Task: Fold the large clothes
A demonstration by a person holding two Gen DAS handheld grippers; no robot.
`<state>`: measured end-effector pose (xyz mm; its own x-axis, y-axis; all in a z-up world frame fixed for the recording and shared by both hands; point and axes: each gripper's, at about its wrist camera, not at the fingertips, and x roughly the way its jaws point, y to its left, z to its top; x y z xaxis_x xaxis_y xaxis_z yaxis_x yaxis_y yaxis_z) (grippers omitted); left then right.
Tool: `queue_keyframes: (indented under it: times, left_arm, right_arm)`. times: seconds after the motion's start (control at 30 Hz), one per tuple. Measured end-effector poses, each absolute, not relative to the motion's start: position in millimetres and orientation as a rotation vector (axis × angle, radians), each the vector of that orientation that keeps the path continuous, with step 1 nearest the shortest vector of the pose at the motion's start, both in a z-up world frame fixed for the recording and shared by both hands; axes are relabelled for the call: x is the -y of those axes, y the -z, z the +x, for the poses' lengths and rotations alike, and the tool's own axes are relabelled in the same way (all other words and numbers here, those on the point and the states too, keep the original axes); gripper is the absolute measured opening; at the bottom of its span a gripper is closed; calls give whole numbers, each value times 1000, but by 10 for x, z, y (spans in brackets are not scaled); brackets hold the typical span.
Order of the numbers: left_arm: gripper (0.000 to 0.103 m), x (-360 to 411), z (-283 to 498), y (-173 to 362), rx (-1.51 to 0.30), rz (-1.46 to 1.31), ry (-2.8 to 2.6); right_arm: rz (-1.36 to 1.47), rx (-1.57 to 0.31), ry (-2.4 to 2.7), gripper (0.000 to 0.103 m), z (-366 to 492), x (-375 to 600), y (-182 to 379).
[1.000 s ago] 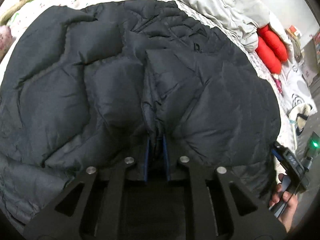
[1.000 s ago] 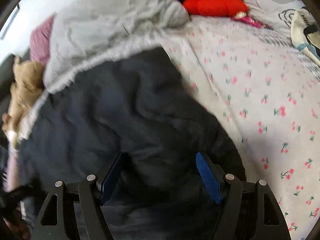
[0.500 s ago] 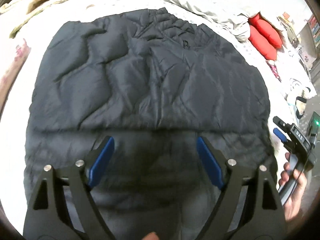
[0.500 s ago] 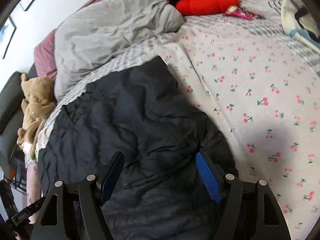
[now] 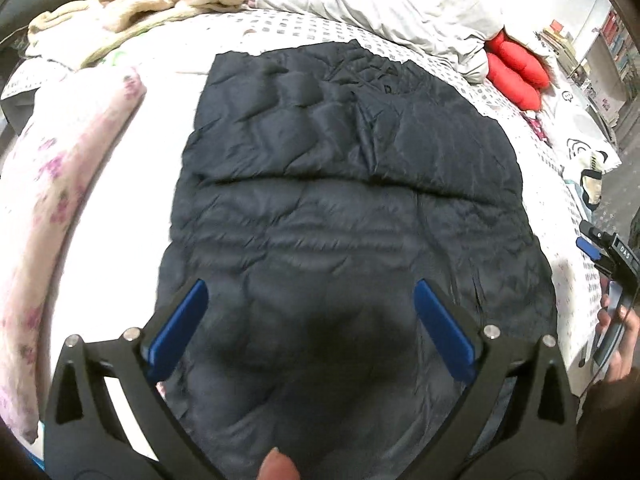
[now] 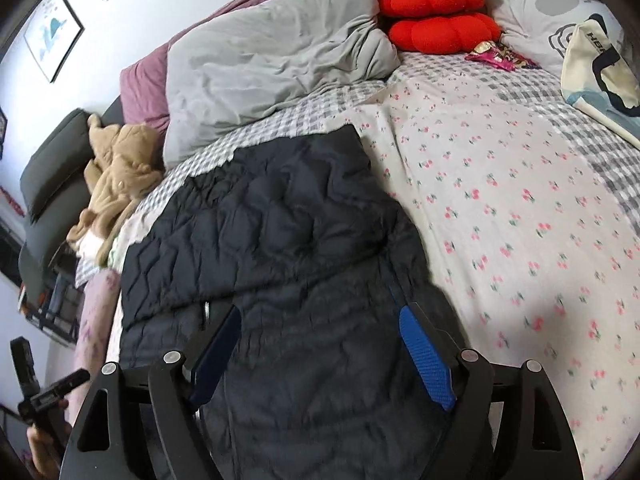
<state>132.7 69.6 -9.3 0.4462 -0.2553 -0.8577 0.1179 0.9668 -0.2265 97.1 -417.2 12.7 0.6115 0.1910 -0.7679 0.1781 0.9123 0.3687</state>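
A dark quilted puffer jacket (image 5: 340,208) lies flat on the bed, its far part doubled over with a fold edge running across the middle. My left gripper (image 5: 309,286) hangs above the jacket's near end. Its jaws are opening wide, with nothing pinched between the blue pads (image 5: 180,328). In the right wrist view the same jacket (image 6: 288,248) spreads below my right gripper (image 6: 320,314). These jaws are opening too, clear of the fabric. The right gripper (image 5: 604,248) also shows at the edge of the left view, held by a hand (image 5: 618,336).
The bed's cherry-print sheet (image 6: 520,200) stretches right of the jacket. A grey duvet (image 6: 272,60) and red cushions (image 6: 436,20) lie at the far side, a beige plush heap (image 6: 116,168) at the far left, a tote bag (image 6: 600,64) far right. A pink floral roll (image 5: 60,200) lies left.
My left gripper let go of the pinched jacket fabric and opened wide. Both grippers drew back and up, so the whole jacket now shows, lying flatter.
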Motion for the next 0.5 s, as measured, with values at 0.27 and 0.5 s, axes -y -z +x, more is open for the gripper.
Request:
queue_keyframes:
  times: [0.27,0.5]
  left_arm:
    - [102,-1168,972,171,-1144,-178,280]
    - [102,-1555,880,430,-1319,-276,282]
  right_arm:
    - [493,-1020,-47,83,462,4380,-36]
    - [631,-1140,-84,83,104,4619,226]
